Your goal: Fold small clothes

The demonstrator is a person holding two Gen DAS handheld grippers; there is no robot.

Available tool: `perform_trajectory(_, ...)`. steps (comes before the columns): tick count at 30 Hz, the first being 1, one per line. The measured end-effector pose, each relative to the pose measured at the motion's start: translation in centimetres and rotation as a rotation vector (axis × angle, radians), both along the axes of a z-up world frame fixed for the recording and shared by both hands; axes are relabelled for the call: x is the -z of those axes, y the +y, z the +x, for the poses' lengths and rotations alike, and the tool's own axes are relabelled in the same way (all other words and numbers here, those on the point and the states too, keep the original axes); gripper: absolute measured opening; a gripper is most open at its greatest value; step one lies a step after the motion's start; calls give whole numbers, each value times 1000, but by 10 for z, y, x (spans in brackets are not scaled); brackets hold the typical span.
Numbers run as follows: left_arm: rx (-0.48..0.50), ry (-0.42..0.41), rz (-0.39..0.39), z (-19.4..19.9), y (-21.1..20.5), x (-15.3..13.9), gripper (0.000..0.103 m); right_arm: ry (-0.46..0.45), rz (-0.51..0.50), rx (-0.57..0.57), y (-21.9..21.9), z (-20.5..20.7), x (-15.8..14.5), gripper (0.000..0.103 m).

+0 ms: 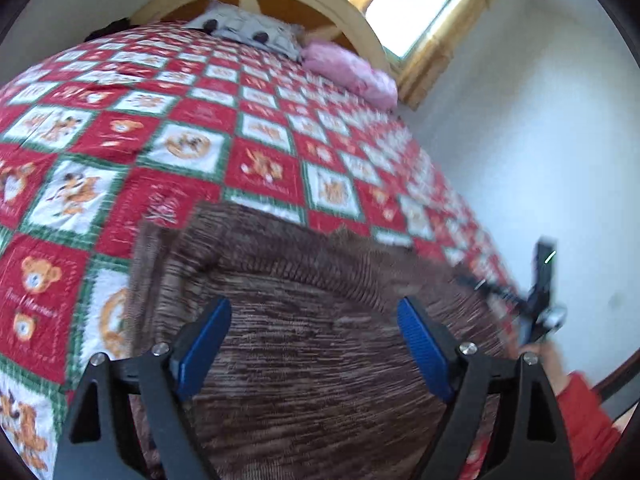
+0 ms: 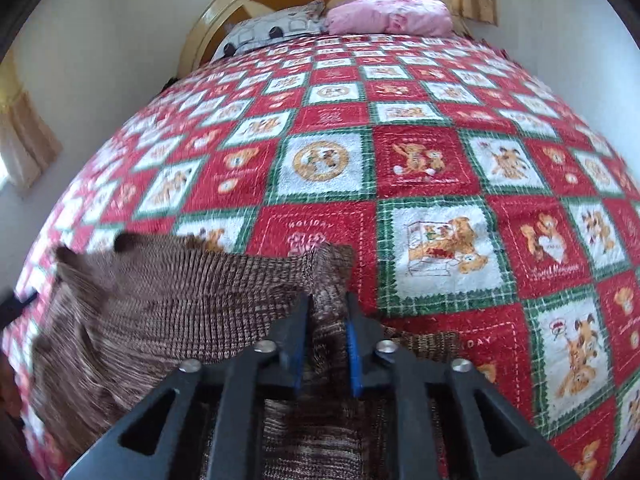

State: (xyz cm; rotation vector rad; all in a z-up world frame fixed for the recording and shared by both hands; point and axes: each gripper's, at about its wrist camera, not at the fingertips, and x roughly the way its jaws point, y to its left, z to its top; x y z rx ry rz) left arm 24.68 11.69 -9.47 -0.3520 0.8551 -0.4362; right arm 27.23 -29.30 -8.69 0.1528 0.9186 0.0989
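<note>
Left tongs (image 1: 314, 340) gape over the brown knit (image 1: 300, 280); right tongs (image 2: 328, 320) clamp its edge.

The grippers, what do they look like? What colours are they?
Both look alike. The left gripper and right gripper have black angular plastic arms with triangular cut-outs and round silver bolts at the joints. The finger pads are bright blue and ribbed. No cables show. The person wears a red sleeve.

Brown knit garment (image 2: 168, 304), rumpled, partly lifted
</note>
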Motion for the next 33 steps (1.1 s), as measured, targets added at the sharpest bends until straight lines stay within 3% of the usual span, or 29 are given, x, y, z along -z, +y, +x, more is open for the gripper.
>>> perform_trajectory(3,-42,52,146,26,-10,16,88,-38,121,114,-29,-11,-13,34)
perform_trajectory(6,-108,68,155,41,1,22,88,-128,110,178,-46,-42,-38,34)
perform_trajectory(8,-115,82,169,39,3,15,88,-141,110,134,-45,-67,-49,34)
perform_trajectory(16,-6,78,45,-50,2,2,88,-33,94,-22,-11,-157,-29,34)
perform_trajectory(21,31,86,129,-84,-6,19,88,-13,-4,-52,7,-188,-6,34)
perform_trajectory(25,20,70,203,-90,-4,18,88,10,-44,-47,5,-202,-10,34)
perform_trajectory(28,11,66,123,-85,-1,10,88,-34,-120,-64,11,-200,-29,34)
perform_trajectory(32,-7,41,37,-74,-14,6,88,-162,-13,-160,30,-164,-69,35)
perform_trajectory(33,-8,48,28,-70,-19,9,88,-174,0,-205,40,-147,-73,42)
